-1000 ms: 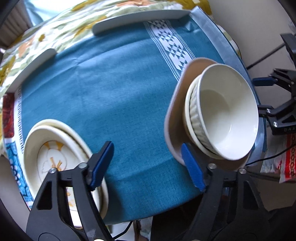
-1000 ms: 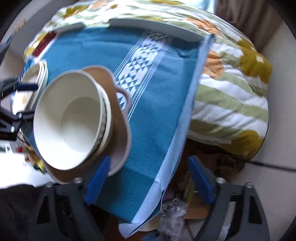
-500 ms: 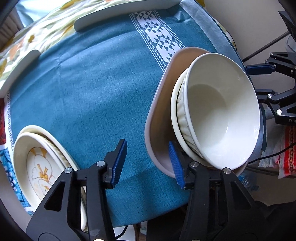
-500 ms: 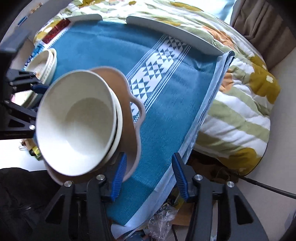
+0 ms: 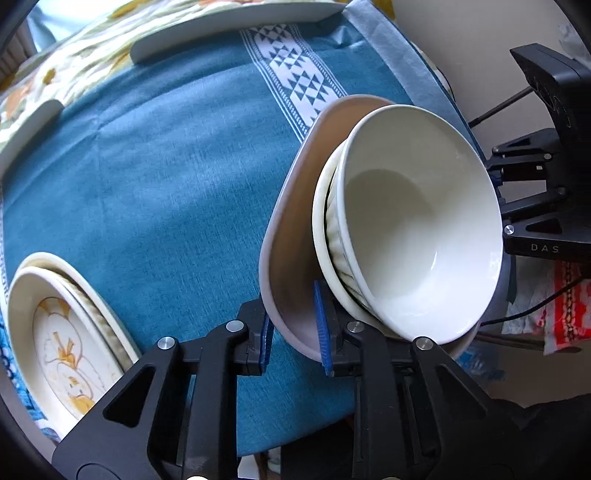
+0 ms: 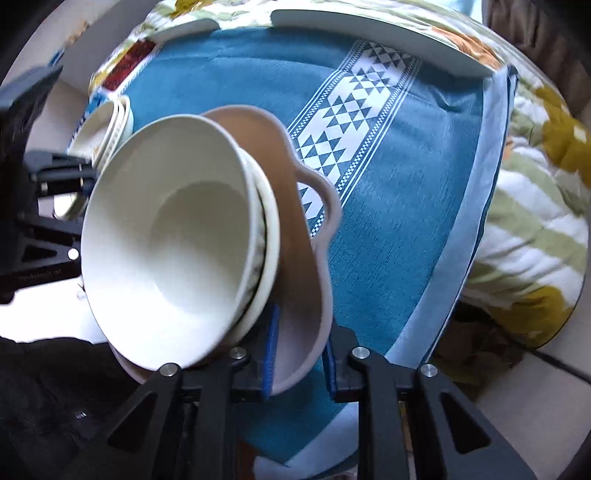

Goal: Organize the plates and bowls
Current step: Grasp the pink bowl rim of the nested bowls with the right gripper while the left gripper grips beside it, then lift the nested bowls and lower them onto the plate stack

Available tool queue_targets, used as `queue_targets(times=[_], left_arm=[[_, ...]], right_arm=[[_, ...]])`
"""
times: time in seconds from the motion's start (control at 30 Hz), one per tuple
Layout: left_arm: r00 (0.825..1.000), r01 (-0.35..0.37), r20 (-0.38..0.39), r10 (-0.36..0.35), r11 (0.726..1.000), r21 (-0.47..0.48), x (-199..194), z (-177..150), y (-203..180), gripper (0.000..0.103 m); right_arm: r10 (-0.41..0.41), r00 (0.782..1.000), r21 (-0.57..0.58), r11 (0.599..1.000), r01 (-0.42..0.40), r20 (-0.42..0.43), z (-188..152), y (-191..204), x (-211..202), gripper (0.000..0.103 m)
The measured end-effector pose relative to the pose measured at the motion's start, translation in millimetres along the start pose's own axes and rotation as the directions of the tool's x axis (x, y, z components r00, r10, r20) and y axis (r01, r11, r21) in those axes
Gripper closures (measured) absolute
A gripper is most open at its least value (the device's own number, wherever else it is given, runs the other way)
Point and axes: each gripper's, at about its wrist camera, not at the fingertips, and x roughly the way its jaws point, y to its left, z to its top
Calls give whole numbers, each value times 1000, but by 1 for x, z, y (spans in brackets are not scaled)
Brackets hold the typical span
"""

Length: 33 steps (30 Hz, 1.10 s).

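A beige handled dish (image 5: 291, 240) carries a ribbed cream bowl (image 5: 332, 236) with a plain white bowl (image 5: 417, 229) nested in it. My left gripper (image 5: 293, 336) is shut on the dish's near rim. My right gripper (image 6: 299, 354) is shut on the dish's (image 6: 295, 280) opposite rim, below the white bowl (image 6: 166, 240). The stack is tilted and looks raised off the blue cloth (image 5: 166, 177). A stack of cream plates with a yellow motif (image 5: 62, 332) sits at the cloth's left; it also shows in the right wrist view (image 6: 107, 129).
Long white plates (image 5: 229, 33) (image 6: 388, 37) lie along the cloth's far edge, another plate (image 5: 29, 125) at far left. A floral quilt (image 6: 535, 206) hangs past the cloth's right edge. Clutter and cables (image 5: 543, 314) lie on the floor beside the table.
Both grippers have closed from wide open onto opposite rims of the beige dish. The dish with its bowls has tilted and sits closer to both cameras.
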Motion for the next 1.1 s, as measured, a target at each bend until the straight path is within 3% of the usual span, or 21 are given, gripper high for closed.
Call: queue_targets(times=[0.7,0.87,1.1], left_arm=[[999,-27,43,32,994,-103,-30,-7,14,91],[996,-48,62,58,988,-147,-62,-16,33,91],[990,-76,98,99,973,-216,-112,-47,91,91]], right_arm=[[6,1000,27,1000,-7,20,10,14,-14,88],[8,1000,-33,999,-7,27,30,37,-29,88],[13,999,-131,991,-8,39,73,99,-41,88]])
